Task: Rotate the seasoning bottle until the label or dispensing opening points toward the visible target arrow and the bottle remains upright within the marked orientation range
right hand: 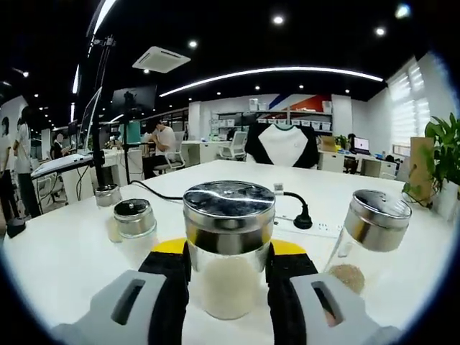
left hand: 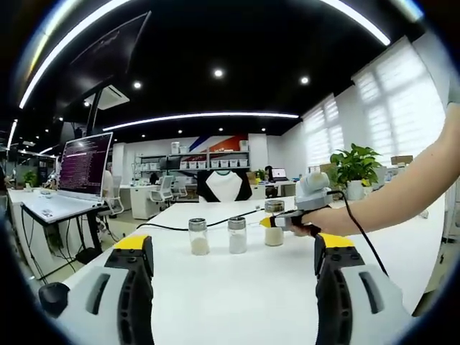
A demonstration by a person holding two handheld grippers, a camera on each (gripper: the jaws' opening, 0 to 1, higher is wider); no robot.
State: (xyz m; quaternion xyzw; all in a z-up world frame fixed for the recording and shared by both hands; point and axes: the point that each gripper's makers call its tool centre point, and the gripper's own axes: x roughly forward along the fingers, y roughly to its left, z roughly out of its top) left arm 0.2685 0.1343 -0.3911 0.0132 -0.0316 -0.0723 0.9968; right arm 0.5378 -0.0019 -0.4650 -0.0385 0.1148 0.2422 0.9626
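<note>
right gripper (right hand: 228,277): closing on the seasoning bottle (right hand: 228,248); both jaws are pressing the glass sides just under the metal lid, so the body stays gripped and can be turned without tipping.
seasoning bottle: standing upright on the white table (right hand: 65,251), toward its middle; pale powder is filling the lower half. From the left gripper view it is the bottle (left hand: 274,223) at the right end of the row, with the person's hand (left hand: 316,219) reaching in over the table's right side.
left gripper (left hand: 233,287): hanging back near the table's near edge, jaws standing wide apart, holding nothing; probably kept clear so the turn has room.
other bottles: two more are standing in a row (left hand: 198,236) (left hand: 237,234) beside the gripped one, apart from it; from the right gripper view a brown-filled one (right hand: 370,230) is sitting just to the side.
power strip: lying behind the bottles (right hand: 316,226), black cable running across the table.
arrow/label: can't make out any target arrow or label, so can't judge orientation.
step: judging it as grip made, rotation pending.
</note>
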